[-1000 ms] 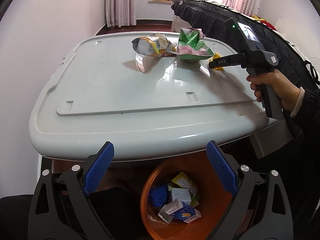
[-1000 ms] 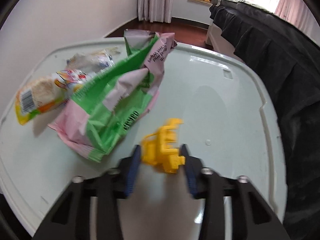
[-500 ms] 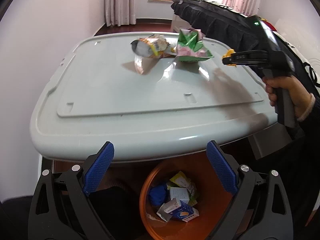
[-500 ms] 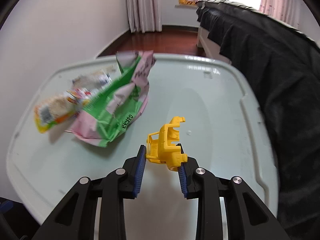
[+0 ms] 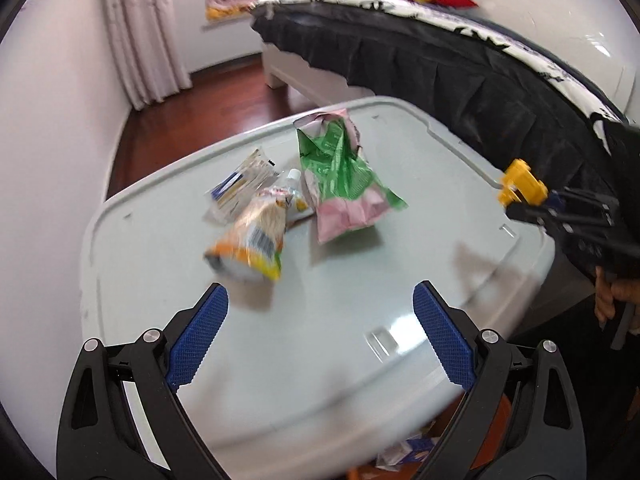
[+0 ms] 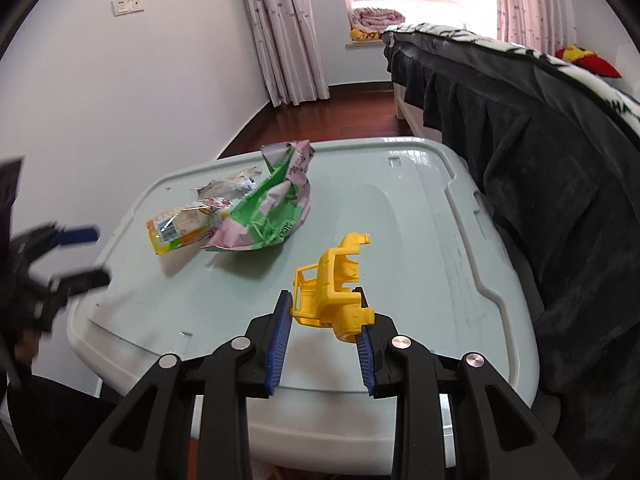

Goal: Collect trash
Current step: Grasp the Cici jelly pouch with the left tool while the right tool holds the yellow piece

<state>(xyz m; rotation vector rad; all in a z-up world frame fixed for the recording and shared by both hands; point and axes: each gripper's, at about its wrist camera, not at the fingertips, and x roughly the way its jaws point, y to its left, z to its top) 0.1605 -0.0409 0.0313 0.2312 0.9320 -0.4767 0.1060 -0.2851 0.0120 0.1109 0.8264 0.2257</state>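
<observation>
Right wrist view shows the right gripper (image 6: 323, 334) squeezing a yellow plastic toy piece (image 6: 332, 296) between its two blue pads, up in the air above the pale table (image 6: 420, 216). The toy piece sticks out past the fingertips and does not touch the table. Farther back on the table lies a green and pink snack bag (image 6: 268, 212), and just beside it, on its left, lies an orange and yellow wrapper (image 6: 180, 230). A crinkly clear wrapper (image 6: 228, 188) sits behind them. Left wrist view shows the left gripper (image 5: 320, 340) spread wide with nothing between its blue pads. It hangs over the near part of the table, and the orange and yellow wrapper is just ahead of its left finger. The green and pink snack bag is farther ahead, near the middle. Off to the right, the other gripper holds the yellow toy piece near the dark bed cover (image 5: 460, 76). Some trash in an orange bin (image 5: 404, 456) peeks out under the table edge.
</observation>
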